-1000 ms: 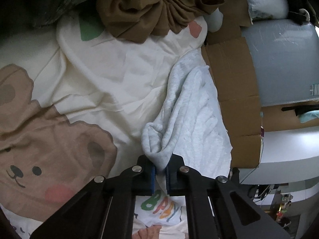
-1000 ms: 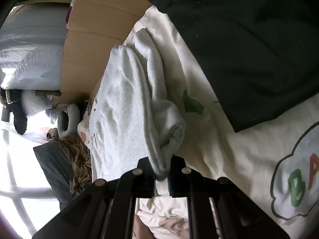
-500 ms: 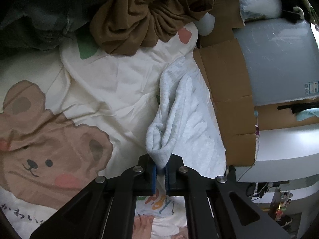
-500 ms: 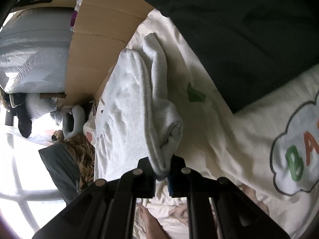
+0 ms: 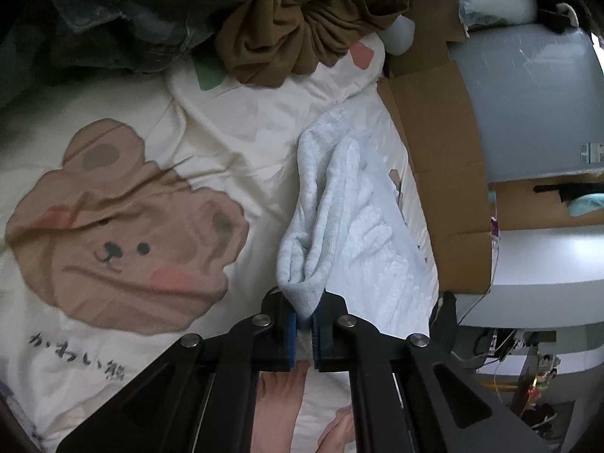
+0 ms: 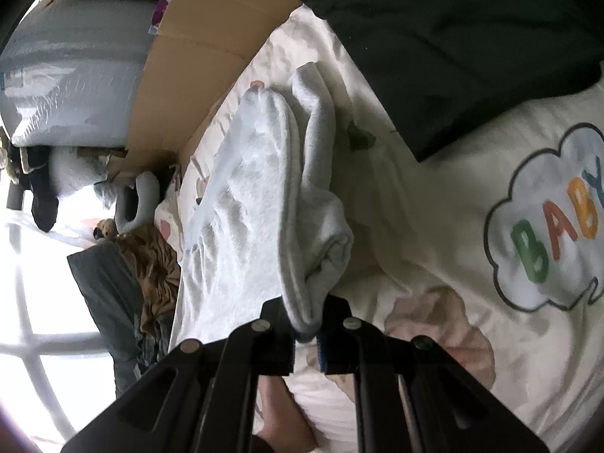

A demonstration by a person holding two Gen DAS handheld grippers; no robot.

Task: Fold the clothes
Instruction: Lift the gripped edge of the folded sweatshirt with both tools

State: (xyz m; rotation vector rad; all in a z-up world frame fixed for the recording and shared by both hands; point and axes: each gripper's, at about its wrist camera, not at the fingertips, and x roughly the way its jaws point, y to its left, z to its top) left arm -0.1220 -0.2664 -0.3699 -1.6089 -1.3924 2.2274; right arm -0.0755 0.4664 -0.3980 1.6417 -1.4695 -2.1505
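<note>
A pale grey fleece garment [image 5: 351, 219] hangs stretched between both grippers above a cream bedspread [image 5: 241, 139] printed with a brown bear. My left gripper [image 5: 304, 324] is shut on one bunched corner of it, blue pads pressed on the cloth. In the right wrist view the same grey garment [image 6: 256, 204] runs away from my right gripper [image 6: 307, 326], which is shut on another folded corner. The far end of the garment trails on the bed beside the cardboard.
A brown garment [image 5: 309, 19] and dark grey clothes [image 5: 124, 19] are piled at the bed's far end. A black garment [image 6: 445, 37] lies on the bedspread. Cardboard sheets [image 5: 441, 173] line the bed's edge. A person's bare feet [image 5: 279, 404] show below the grippers.
Both grippers have risen and pulled back with the grey garment, lifting more of it off the bed. More of the bear print and the feet now show.
</note>
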